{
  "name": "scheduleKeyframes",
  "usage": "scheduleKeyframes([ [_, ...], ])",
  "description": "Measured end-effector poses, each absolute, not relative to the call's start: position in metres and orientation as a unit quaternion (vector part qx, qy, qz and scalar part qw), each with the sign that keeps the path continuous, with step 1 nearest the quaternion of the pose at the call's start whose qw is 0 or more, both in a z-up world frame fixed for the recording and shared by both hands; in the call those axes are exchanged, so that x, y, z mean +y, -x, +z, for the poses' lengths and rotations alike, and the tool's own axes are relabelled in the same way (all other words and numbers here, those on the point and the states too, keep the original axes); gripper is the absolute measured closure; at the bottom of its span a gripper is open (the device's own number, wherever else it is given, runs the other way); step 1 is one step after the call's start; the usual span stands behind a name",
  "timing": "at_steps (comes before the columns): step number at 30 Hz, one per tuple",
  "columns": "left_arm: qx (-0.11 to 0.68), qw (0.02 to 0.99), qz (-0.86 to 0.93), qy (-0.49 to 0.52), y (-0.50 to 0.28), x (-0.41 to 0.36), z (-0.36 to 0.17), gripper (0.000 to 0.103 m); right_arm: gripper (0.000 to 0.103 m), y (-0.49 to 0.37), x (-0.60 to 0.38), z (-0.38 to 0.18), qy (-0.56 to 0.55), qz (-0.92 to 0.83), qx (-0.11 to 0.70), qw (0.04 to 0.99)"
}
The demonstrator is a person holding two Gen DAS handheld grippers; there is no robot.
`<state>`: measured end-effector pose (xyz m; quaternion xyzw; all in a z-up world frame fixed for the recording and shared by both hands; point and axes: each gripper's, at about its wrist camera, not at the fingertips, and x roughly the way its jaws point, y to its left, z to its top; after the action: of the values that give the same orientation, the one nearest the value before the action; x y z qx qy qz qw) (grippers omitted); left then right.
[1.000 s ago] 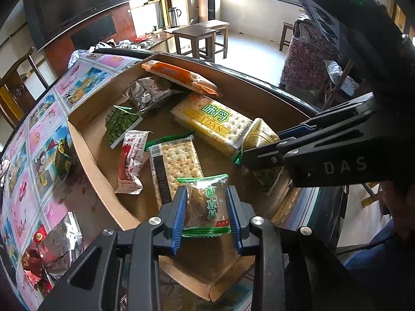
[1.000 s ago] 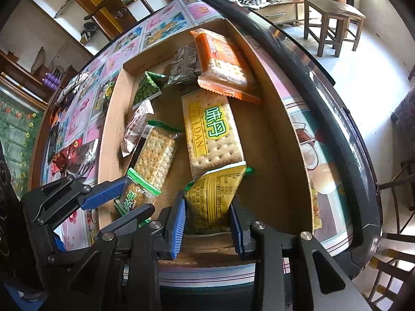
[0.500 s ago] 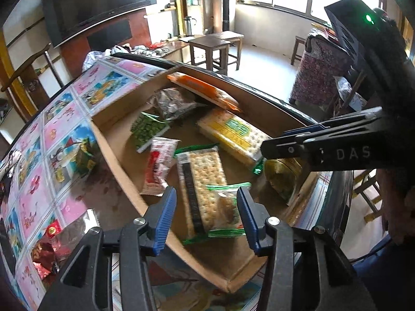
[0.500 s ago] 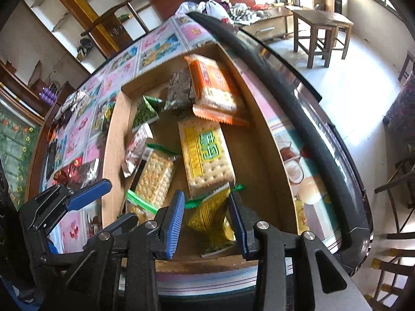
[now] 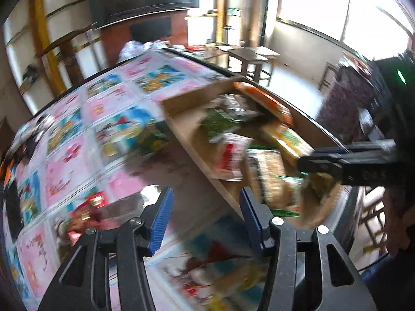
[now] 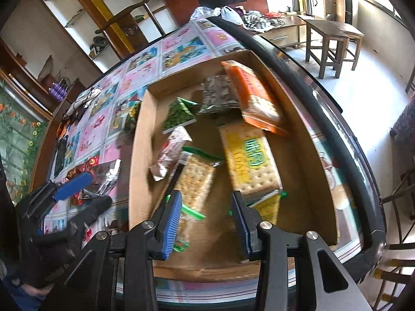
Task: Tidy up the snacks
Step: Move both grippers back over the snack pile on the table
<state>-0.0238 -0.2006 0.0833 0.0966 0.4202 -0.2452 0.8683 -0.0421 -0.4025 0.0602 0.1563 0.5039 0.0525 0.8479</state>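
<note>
Nearest the right wrist camera, right gripper [image 6: 206, 217] is hanging over the near end of the cardboard box [image 6: 135, 160], fingers [image 6: 172, 220] opening, nothing pinched between them. Yellow snack pack [image 6: 267, 206] is lying just past the right finger, by the box's near edge. Small green-edged pack [image 6: 188, 217] is lying under the left finger, partly on the green-trimmed cracker pack [image 6: 197, 176]. Farther in: yellow cracker pack [image 6: 250, 162] mid-box, red-and-white sachet [image 6: 171, 153] by the left wall, green pea pack [image 6: 179, 115] and dark foil pack [image 6: 219, 93] toward the far end, orange cracker pack [image 6: 253, 96] leaning at the far right corner.

Left gripper [image 5: 205, 219] is sitting outside the box's left wall over the patterned desk [image 5: 64, 171], fingers [image 5: 162, 220] opening, moderately apart, nothing between them; view is motion-blurred. Shiny red foil pack [image 5: 103, 211] is lying on the desk just left of those fingers. Small green-yellow pack [image 5: 153, 140] is sitting on the desk against the box's left wall, farther out.
</note>
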Motion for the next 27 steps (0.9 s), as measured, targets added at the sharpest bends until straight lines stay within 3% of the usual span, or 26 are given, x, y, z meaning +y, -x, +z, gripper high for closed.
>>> scheduleKeyframes([
  [7,0.441,0.889,-0.114,-0.047,-0.037,-0.106,0.076,0.051,0.061,0.048,-0.382,0.067,-0.137,0.063,0.501,0.852],
  [11,0.502,0.858,-0.106,-0.026,-0.063,-0.075,0.040,0.053,0.061,0.050,-0.374,0.069,-0.131,0.067,0.501,0.853],
  [19,0.528,0.824,-0.207,0.002,0.013,-0.068,0.037,0.056,0.061,0.049,-0.356,0.069,-0.125,0.085,0.503,0.851],
  [27,0.496,0.855,-0.131,0.073,0.054,0.006,0.066,0.049,0.061,0.045,-0.339,0.069,-0.121,0.101,0.506,0.848],
])
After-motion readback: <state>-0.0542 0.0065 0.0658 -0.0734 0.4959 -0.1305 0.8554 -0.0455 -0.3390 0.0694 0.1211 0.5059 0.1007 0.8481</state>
